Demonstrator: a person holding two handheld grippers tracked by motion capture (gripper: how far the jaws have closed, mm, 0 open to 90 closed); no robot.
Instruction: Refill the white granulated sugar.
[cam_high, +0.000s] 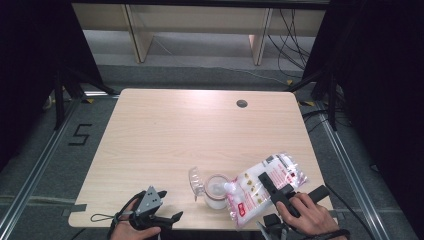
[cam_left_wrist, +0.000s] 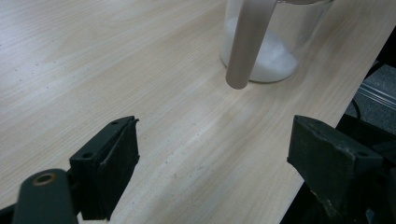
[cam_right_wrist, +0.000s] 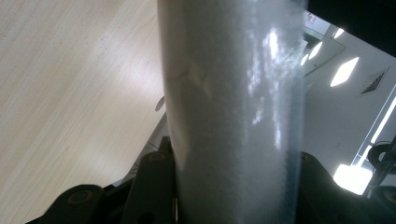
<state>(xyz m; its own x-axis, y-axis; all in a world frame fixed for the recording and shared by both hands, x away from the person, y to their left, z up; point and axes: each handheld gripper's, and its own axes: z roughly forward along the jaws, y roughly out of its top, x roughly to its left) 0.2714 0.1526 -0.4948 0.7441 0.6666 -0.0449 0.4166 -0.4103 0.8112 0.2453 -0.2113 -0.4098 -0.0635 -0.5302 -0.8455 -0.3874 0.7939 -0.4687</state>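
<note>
right tool (cam_high: 270, 186) pinches bag (cam_high: 260, 187) | left tool (cam_high: 160, 212) spread wide | tip bag slowly over jar (cam_high: 216, 192)

On the bench (cam_high: 165, 130) there stood one clear jar (cam_high: 216, 190) with one hinged lid (cam_high: 195, 181), one plastic bag (cam_high: 262, 186) of white granules, and two hand-held grippers, left (cam_high: 161, 218) and right (cam_high: 274, 187).

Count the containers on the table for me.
2: a clear jar near the front edge, and a plastic bag tipped over it, held by the right gripper.
</note>
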